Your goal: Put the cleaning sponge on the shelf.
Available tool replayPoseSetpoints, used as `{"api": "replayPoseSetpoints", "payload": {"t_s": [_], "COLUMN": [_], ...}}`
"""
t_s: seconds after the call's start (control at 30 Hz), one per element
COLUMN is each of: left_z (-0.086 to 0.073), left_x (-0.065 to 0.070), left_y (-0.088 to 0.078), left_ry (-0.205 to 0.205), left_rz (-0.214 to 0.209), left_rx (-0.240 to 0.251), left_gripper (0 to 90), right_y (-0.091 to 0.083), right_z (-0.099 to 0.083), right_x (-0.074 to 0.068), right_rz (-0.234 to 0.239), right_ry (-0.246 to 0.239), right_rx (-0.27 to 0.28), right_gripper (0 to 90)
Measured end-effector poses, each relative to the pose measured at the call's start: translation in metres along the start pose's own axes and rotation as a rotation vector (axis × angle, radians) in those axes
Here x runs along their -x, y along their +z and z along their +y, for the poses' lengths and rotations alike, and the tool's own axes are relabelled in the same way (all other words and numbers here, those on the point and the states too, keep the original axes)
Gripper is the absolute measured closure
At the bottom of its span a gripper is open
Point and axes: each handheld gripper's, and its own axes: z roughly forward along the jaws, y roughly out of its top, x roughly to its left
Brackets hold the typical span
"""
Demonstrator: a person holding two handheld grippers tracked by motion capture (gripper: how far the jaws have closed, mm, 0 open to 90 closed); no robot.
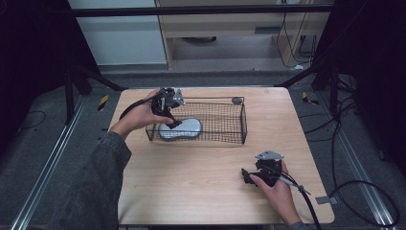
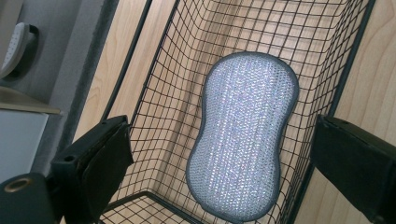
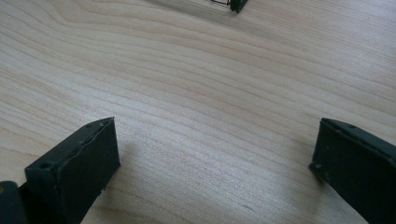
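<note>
A grey, peanut-shaped scrubbing sponge (image 1: 182, 128) (image 2: 243, 135) lies flat on the floor of a black wire basket (image 1: 230, 122) (image 2: 163, 93), in its left half. My left gripper (image 1: 168, 120) (image 2: 219, 154) hangs open just above the sponge's left end, inside the basket's left side; its jaws stand wide on either side of the sponge and touch nothing. My right gripper (image 1: 247, 176) (image 3: 210, 158) rests low over the bare wood near the table's front right, open, with nothing between its jaws.
The basket stands at the back middle of the wooden table (image 1: 191, 172). Its right half holds nothing. A cable (image 1: 306, 201) trails from my right gripper off the front edge. A basket corner (image 3: 236, 4) shows at the top of the right gripper view.
</note>
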Motion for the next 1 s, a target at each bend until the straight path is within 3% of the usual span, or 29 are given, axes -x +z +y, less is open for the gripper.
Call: {"api": "replayPoseSetpoints", "payload": {"t_s": [0.4,0.6,0.77,0.8,0.87,0.9,1.0], "left_z": [-0.002,-0.004,-0.008,-0.008,-0.011,-0.011,-0.012], "left_x": [0.006,0.013,0.022,0.022,0.030,0.030,0.041], "left_y": [-0.009,-0.015,-0.022,-0.022,-0.028,-0.028,-0.034], "left_ry": [-0.002,-0.033,-0.132,-0.132,-0.204,-0.204,-0.256], "left_rz": [-0.012,-0.008,0.012,0.012,0.016,0.016,0.016], "left_rx": [0.011,0.019,0.028,0.028,0.070,0.070,0.095], "left_gripper": [4.6,4.5,4.4,4.4,4.4,4.4,4.4], "right_y": [0.000,0.000,0.000,0.000,0.000,0.000,0.000], "right_z": [0.000,0.000,0.000,0.000,0.000,0.000,0.000], "right_x": [0.000,0.000,0.000,0.000,0.000,0.000,0.000], "right_rz": [0.000,0.000,0.000,-0.001,-0.001,-0.001,-0.002], "right_ry": [0.000,0.000,0.001,0.000,-0.001,-0.001,0.000], "right_rx": [0.000,0.000,0.000,0.000,0.001,0.001,0.001], "right_gripper": [0.8,0.8,0.8,0.8,0.8,0.8,0.8]}}
